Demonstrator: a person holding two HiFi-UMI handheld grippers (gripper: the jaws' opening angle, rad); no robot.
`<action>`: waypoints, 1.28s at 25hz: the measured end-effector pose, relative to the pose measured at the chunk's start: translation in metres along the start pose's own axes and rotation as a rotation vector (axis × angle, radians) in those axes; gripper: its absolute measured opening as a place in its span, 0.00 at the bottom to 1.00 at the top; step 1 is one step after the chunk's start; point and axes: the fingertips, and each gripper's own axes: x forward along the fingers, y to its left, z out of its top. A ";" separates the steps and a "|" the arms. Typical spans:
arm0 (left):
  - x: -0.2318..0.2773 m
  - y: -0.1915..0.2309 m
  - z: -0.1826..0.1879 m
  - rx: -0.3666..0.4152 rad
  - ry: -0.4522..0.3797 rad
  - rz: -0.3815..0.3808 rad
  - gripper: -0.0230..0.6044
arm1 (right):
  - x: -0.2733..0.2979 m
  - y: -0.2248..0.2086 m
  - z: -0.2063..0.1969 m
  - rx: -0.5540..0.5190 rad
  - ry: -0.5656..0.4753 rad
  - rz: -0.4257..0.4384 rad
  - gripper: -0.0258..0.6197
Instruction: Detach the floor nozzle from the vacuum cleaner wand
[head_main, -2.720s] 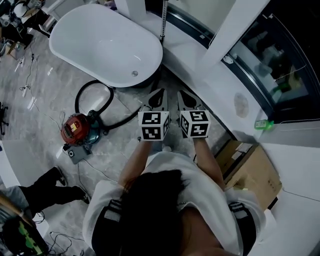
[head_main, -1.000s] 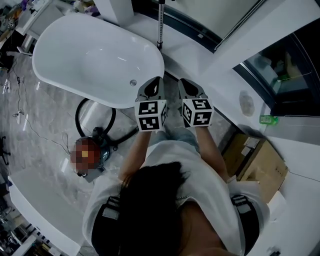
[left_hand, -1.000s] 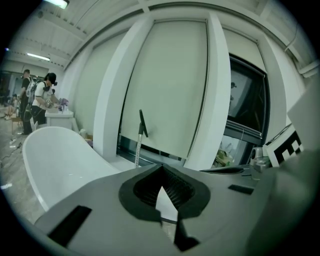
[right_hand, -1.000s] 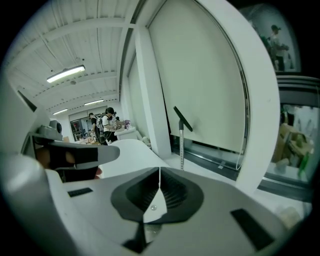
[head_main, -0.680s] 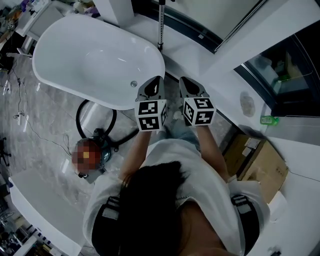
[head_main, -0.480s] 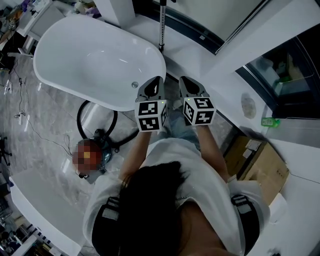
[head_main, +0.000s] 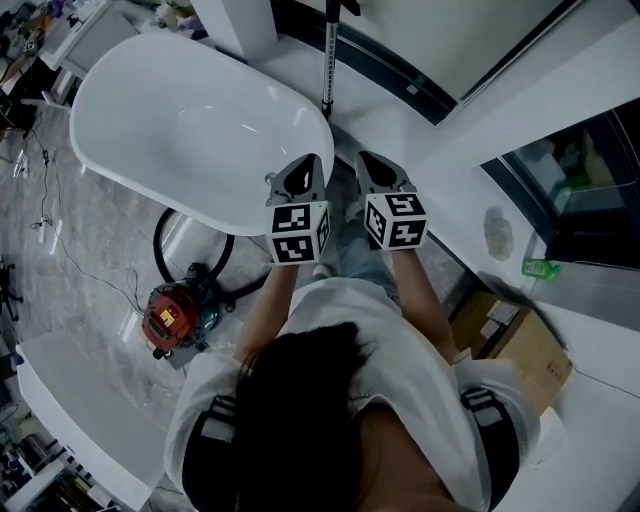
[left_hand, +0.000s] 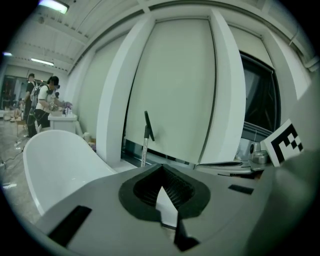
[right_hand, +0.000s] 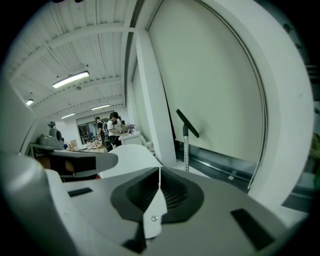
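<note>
The vacuum wand (head_main: 327, 65), a thin metal tube with a black handle on top, stands upright on the white ledge behind the bathtub. It also shows in the left gripper view as the wand (left_hand: 144, 144) and in the right gripper view as the wand (right_hand: 186, 148). I cannot make out a floor nozzle at its foot. My left gripper (head_main: 305, 168) and right gripper (head_main: 373, 166) are held side by side in front of the person, short of the wand. The left gripper (left_hand: 161, 176) and right gripper (right_hand: 159, 172) are both shut and hold nothing.
A white bathtub (head_main: 120, 75) fills the upper left. The red vacuum canister (head_main: 171, 313) and its black hose (head_main: 175, 222) lie on the floor beside it. A cardboard box (head_main: 520, 345) and a green bottle (head_main: 540, 268) sit at the right. People stand far off (left_hand: 47, 97).
Both grippers have moved together toward the wand and tub, still shut and side by side. The wand now sits lower and closer in the head view.
</note>
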 end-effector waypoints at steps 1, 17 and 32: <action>0.007 0.001 0.002 0.000 0.002 0.004 0.04 | 0.006 -0.005 0.004 -0.002 0.001 0.006 0.07; 0.112 0.013 0.041 -0.017 0.022 0.105 0.04 | 0.095 -0.082 0.056 -0.029 0.029 0.087 0.07; 0.188 0.001 0.061 -0.068 0.015 0.193 0.04 | 0.150 -0.142 0.097 -0.109 0.037 0.177 0.07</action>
